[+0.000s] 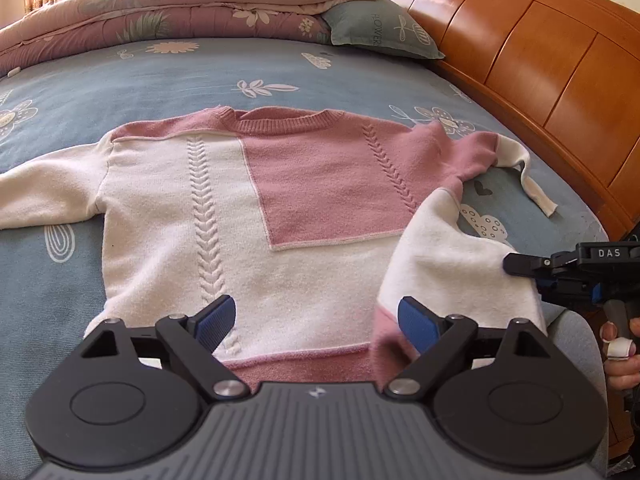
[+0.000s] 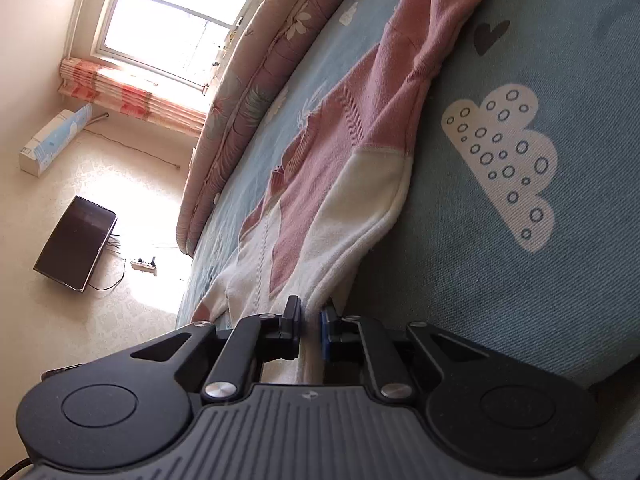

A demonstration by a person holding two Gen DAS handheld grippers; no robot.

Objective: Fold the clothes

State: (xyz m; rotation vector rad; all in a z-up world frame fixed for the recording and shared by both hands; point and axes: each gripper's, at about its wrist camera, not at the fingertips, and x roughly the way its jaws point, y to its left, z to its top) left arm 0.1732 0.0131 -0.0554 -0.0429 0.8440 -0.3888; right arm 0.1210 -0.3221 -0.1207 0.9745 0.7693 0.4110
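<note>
The sweater (image 1: 224, 208) is pink and white with braid lines. The bed sheet (image 1: 192, 68) is blue with white flowers and clouds. The quilt (image 1: 160, 12) is pink with flowers.

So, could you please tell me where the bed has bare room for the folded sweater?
Bare sheet lies between the sweater collar and the quilt. The headboard side is crowded by the sleeve and the right tool.
</note>
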